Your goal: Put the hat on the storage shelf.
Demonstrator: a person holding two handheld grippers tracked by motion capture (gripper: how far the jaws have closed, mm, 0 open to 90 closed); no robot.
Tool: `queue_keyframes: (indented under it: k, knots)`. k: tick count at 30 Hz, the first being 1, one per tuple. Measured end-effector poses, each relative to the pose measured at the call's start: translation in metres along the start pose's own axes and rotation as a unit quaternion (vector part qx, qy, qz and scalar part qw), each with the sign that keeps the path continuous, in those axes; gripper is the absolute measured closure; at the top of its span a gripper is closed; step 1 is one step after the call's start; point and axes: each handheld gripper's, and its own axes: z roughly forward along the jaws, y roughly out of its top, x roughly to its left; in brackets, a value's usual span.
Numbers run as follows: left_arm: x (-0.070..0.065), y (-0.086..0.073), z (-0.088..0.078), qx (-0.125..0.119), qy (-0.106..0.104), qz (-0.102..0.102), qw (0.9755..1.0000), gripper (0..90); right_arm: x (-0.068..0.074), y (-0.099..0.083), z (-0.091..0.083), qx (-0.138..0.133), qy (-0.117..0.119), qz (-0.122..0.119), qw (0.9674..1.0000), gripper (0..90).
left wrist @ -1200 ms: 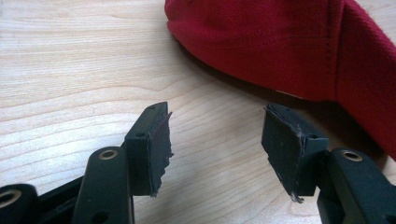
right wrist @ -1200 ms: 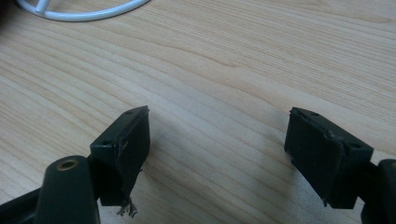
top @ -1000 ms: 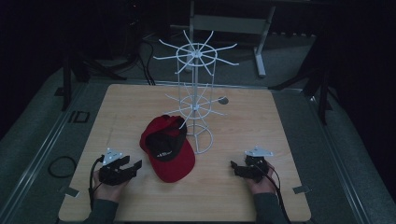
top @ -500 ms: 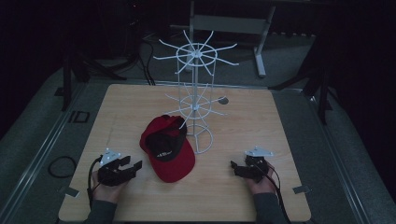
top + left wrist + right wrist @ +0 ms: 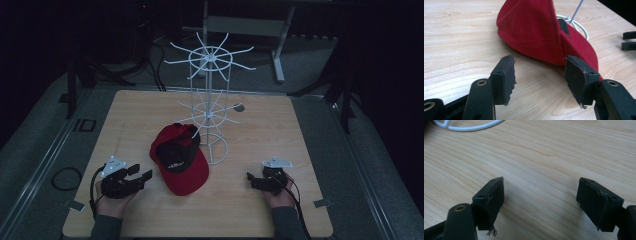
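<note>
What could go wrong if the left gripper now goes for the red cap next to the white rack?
1. The cap lies against the rack foot, under a low arm; lifting it could snag the wire and tip the rack.
2. The left gripper is open, facing the soft cloth side; it may pinch only a fold, so the cap could slip.
3. The right gripper is open and apart, not steadying the rack.

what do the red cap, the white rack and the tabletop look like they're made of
Red cap: matte woven fabric, going by the fuzzy weave and soft folds. White rack: thin wire, probably coated metal, smooth and slightly glossy. Tabletop: pale wood grain, possibly laminate, satin finish.
</note>
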Motion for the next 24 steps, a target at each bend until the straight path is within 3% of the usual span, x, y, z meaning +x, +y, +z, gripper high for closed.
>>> queue_keyframes:
  k: [15,24]
  knots:
    - [-0.016,0.010,-0.003,0.004,-0.020,0.011,0.9997,40.6,0.000,0.000,0.000,0.000,0.000,0.000,1.0000,22.2]
    - [-0.027,0.007,0.007,0.025,-0.035,0.011,0.9990,37.0,0.000,0.000,0.000,0.000,0.000,0.000,1.0000,22.2]
